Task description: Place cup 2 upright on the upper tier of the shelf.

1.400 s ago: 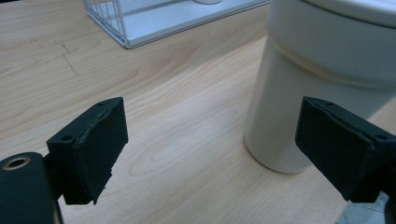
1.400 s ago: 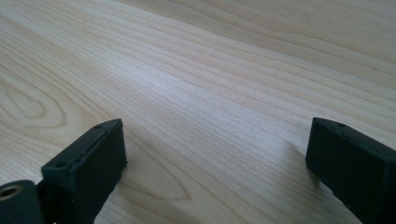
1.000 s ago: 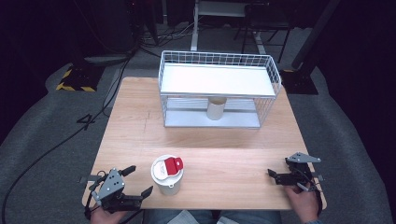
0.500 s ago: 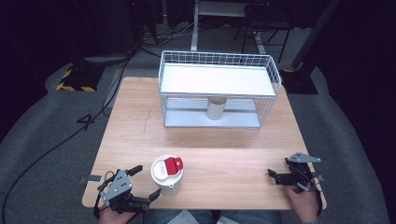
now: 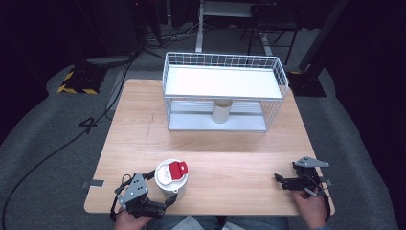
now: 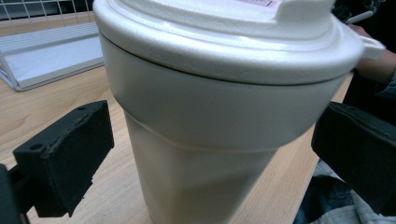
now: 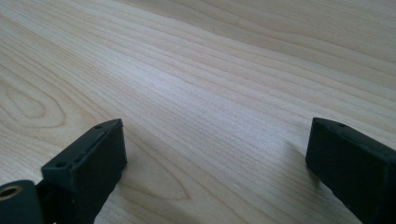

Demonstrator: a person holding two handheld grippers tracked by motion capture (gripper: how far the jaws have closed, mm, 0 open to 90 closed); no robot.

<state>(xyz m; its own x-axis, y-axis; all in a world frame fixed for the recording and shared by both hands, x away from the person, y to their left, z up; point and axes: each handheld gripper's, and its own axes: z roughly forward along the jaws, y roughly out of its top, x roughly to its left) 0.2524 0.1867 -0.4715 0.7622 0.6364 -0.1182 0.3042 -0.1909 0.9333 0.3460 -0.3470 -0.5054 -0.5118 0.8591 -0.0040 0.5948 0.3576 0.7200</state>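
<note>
Roughly: wooden table (image 5: 239,163) mostly bare, wide open stretch between the near edge and the wire rack (image 5: 222,93) at 12 o'clock; open wood also from centre out to 3 o'clock.

Counted: one white cup (image 5: 171,179) with white lid and red tab, one wire rack, one small beige cylinder (image 5: 221,111) on the rack's lower shelf, two grippers.

Cup upright near the near edge at about 7 o'clock, well apart from the rack. Close up in the left gripper view, cup (image 6: 210,116) standing straight on the wood, lid seated.

Left gripper (image 5: 160,191) at 7 o'clock, at the table's near edge, held level, pointing toward 2 o'clock at the cup. Jaws just been opening, now spread wide, cup body between them; black pads (image 6: 70,158) off the cup wall on both sides, gaps visible, no grip.

Right gripper (image 5: 279,179) at 4 o'clock near the near right corner, held low and level, pointing toward 9 o'clock, hand (image 5: 311,206) behind it at the table edge. Jaws apart, fairly wide, bare wood (image 7: 210,93) between them, holding nothing.
</note>
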